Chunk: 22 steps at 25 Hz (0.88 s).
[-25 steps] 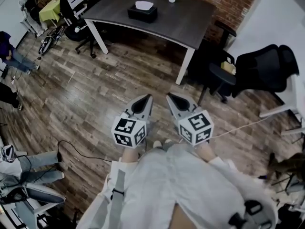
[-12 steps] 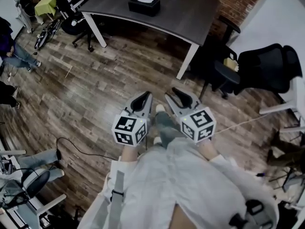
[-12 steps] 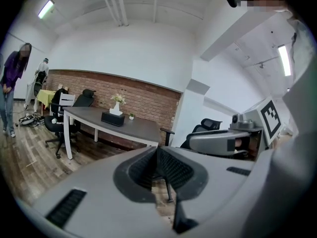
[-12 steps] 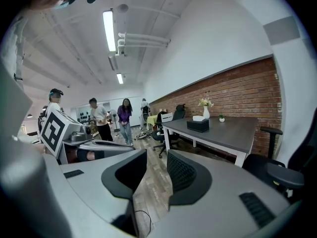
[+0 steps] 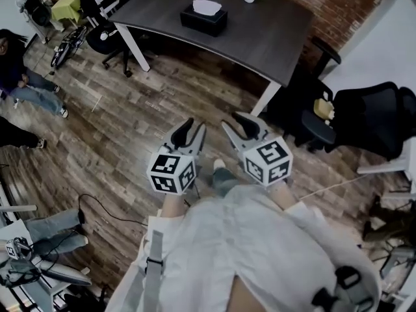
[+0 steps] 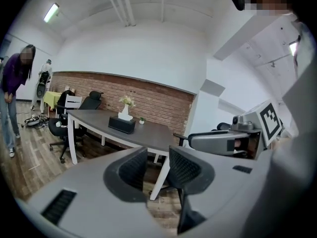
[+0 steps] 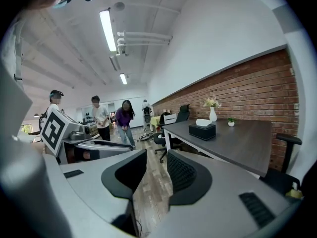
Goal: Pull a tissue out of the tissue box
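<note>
Tissue box (image 5: 204,18), white tissue (image 5: 207,6) on top, near table (image 5: 273,41) far edge, well ahead. Left gripper (image 5: 194,127) likely nearer than right gripper (image 5: 244,121). Both jaws just opening, apart, empty.

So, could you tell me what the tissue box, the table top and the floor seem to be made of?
Tissue box: black and matte, perhaps leatherette or plastic; no sheen shows.
Table top: dark grey, probably wood-look laminate; faint grain streaks.
Floor: wood or wood-look planks; mixed brown tones, visible seams.
</note>
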### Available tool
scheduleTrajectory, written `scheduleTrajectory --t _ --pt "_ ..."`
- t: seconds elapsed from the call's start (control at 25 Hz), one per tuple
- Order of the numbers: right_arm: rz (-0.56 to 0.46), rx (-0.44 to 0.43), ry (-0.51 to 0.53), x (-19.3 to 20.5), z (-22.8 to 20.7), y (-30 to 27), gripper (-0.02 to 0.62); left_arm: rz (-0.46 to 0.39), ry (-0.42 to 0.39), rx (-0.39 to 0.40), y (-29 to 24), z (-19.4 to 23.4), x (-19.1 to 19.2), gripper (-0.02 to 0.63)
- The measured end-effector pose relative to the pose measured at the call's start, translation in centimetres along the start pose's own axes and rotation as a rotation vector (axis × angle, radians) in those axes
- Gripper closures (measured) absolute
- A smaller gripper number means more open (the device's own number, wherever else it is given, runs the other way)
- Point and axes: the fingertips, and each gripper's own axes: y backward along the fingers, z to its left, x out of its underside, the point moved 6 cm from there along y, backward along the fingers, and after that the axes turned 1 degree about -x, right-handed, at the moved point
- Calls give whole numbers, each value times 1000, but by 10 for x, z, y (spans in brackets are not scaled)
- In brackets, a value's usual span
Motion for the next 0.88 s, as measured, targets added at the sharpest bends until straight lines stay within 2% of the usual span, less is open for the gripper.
scheduleTrajectory --t 0.2,0.36,0.64,0.88 --pt "-13 -44 18 -37 -43 -45 486 -21 -6 -35 -46 30 -40 488" --pt "-15 -65 28 -50 -73 -71 486 -31 3 -64 -77 46 -54 488" --pt "22 -66 -20 -46 -105 -101 486 19 23 -72 -112 65 -57 488" --pt "33 -43 -50 -50 -126 -126 486 48 22 -36 -146 86 -68 488"
